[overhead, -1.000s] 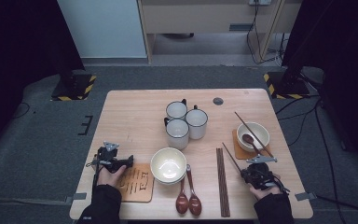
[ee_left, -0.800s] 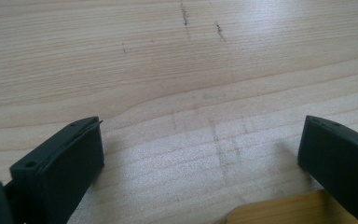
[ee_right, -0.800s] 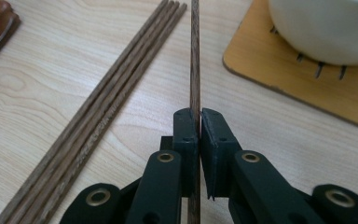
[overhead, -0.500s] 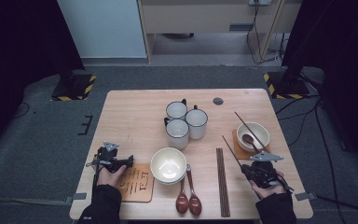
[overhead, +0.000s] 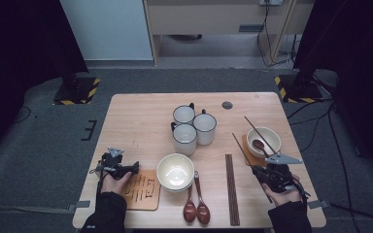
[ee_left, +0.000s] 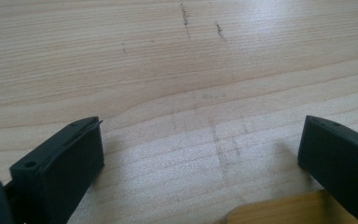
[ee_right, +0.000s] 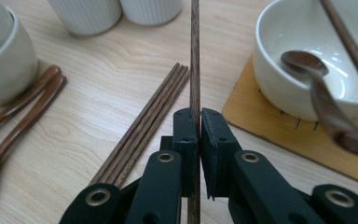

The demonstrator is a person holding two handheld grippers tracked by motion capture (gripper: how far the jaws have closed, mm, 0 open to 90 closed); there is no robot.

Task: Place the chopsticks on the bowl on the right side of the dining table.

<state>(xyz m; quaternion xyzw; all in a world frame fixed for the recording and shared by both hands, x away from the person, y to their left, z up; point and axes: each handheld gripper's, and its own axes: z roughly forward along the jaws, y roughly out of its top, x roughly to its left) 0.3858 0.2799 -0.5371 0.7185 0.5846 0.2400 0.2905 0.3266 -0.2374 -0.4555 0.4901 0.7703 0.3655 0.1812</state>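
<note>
R gripper (overhead: 261, 172): jaws clamped tight on one dark wooden chopstick (ee_right: 195, 60), pads pressing both sides of the shaft. In the right gripper view the stick runs straight up from between the jaws; in the high view it slants up and left from the gripper toward the mugs (overhead: 194, 127), its far end just left of the right-hand bowl (overhead: 263, 141).

Change vs. earlier frames: R hand and gripper have lifted off the table (overhead: 141, 121) and sit slightly nearer the person; the held chopstick has come up with them. Jaw closure unchanged. L side unchanged.

L gripper (ee_left: 200, 140): jaws wide apart, nothing between them; bare tabletop below, corner of the wooden coaster (ee_left: 279, 212) at the lower edge. In the high view it rests at the table's front-left, beside that coaster.

Ref. layout:
- Remaining chopsticks (overhead: 231, 187) lie flat in a bundle on the table, left of the R gripper.
- Right-hand bowl stands on its own coaster (ee_right: 307, 135), w/ a brown spoon (ee_right: 321, 100) in it and another chopstick (ee_right: 349, 42) laid across the rim.
- Centre bowl (overhead: 175, 172) at front; two wooden spoons (overhead: 196, 204) just beside it.
</note>
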